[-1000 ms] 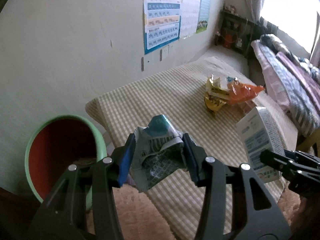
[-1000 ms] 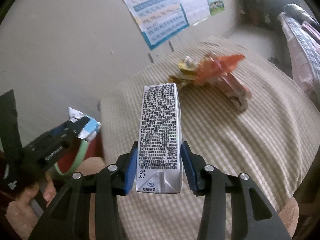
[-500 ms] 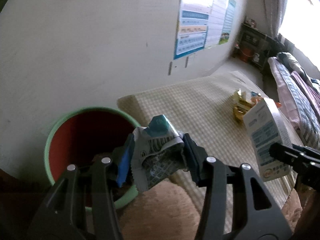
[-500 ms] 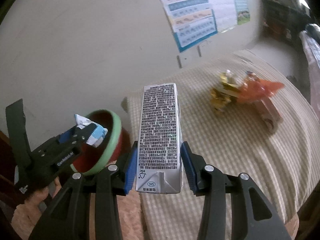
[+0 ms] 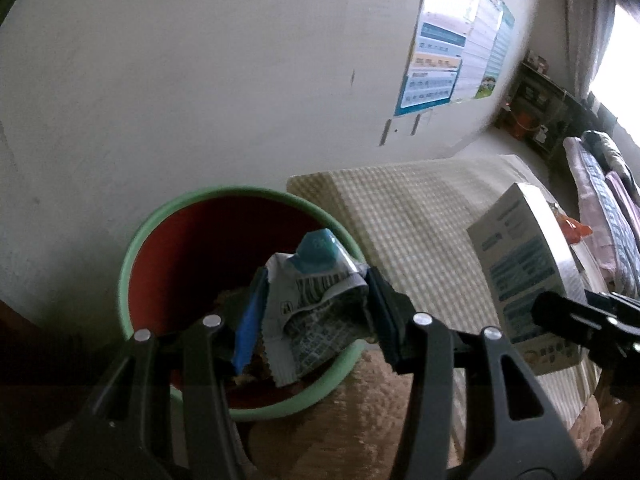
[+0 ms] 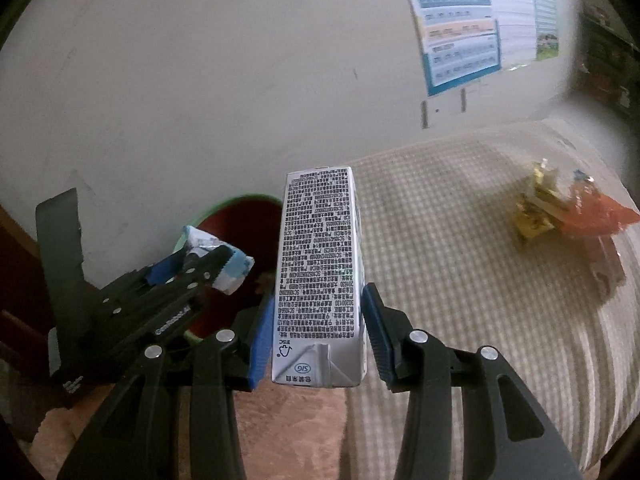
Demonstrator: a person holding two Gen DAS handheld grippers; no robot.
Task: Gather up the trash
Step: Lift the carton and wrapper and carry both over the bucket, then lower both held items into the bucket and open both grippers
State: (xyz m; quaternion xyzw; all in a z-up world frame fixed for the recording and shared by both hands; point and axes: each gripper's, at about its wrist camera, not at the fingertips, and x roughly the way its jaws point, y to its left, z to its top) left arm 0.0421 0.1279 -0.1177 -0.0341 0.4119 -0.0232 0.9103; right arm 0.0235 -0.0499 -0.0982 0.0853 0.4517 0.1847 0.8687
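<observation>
We have two pieces of trash in hand. The crumpled wrapper (image 5: 316, 312) sits pinched in the left claw (image 5: 312, 320), its jaws closed on both sides of it, and it hangs over the open mouth of the bin (image 5: 136, 248), a red tub with a green rim standing against the wall beside the checked bed (image 5: 420, 216). The milk carton (image 6: 318, 280) stands upright in the right claw (image 6: 318, 328), clamped between the blue pads (image 6: 260, 340), and it is nearer the bed's edge than the bin, not yet above the opening.

We judge that we are at the drop-off step for the wrapper. The next move calls for parting the left jaws while the wrapper is inside the rim's outline, so it falls onto the scraps already at the bottom. Then the left claw should clear out sideways, since the two claws are close together, and the carton needs swinging left over the bin before its release.

More trash waits on the bed: a yellow wrapper (image 6: 536, 208) and an orange wrapper (image 6: 596, 216) lying together, well apart from the bin.
</observation>
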